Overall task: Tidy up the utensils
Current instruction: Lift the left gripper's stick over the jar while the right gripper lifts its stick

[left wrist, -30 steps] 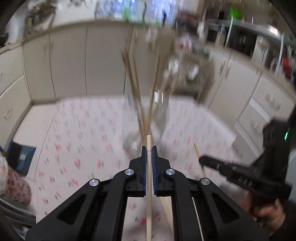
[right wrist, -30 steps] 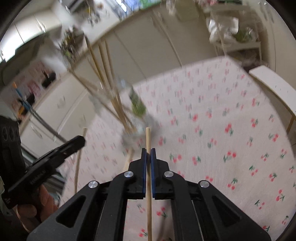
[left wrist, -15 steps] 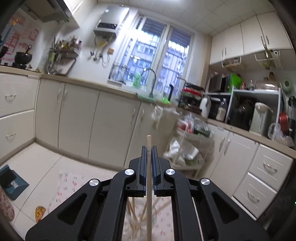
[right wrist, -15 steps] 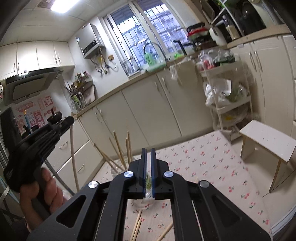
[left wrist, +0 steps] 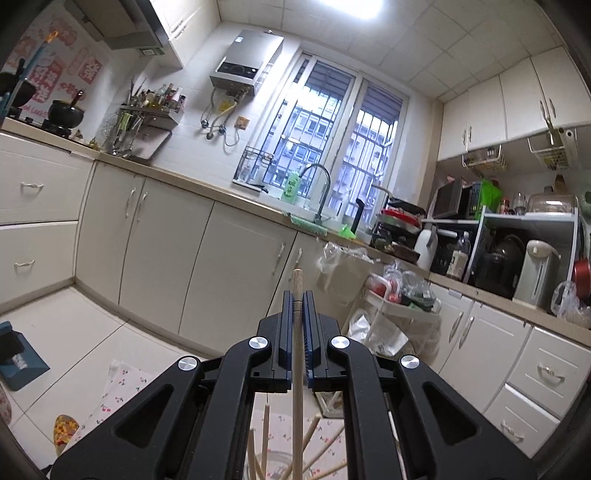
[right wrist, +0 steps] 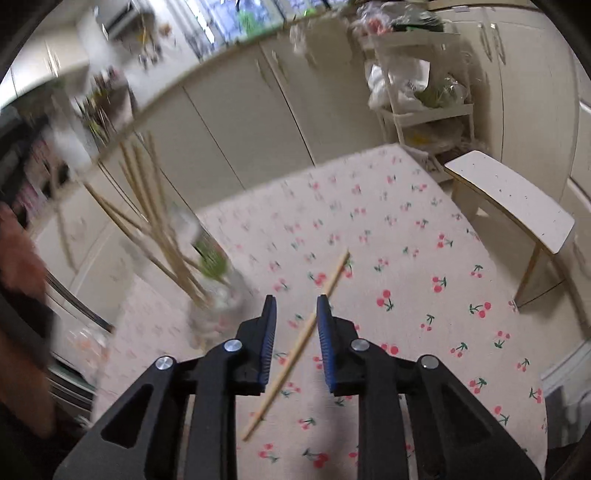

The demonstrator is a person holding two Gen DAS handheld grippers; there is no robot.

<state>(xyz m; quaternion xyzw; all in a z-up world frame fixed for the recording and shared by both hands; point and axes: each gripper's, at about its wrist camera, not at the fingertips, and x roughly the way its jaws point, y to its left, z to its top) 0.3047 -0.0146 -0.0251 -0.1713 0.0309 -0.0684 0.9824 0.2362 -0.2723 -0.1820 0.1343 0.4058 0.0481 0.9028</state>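
Left wrist: left gripper [left wrist: 297, 295] pinching a chopstick [left wrist: 296, 369] upright over the glass jar [left wrist: 273, 467], probably to drop it in. Right wrist: right gripper [right wrist: 295, 306] just opening, jaws spread above a loose chopstick [right wrist: 301, 341] on the cherry-print cloth [right wrist: 424, 295], likely next.

Bright ceiling light [left wrist: 373, 7] and crisp left view; right view motion-blurred, edges bowed.
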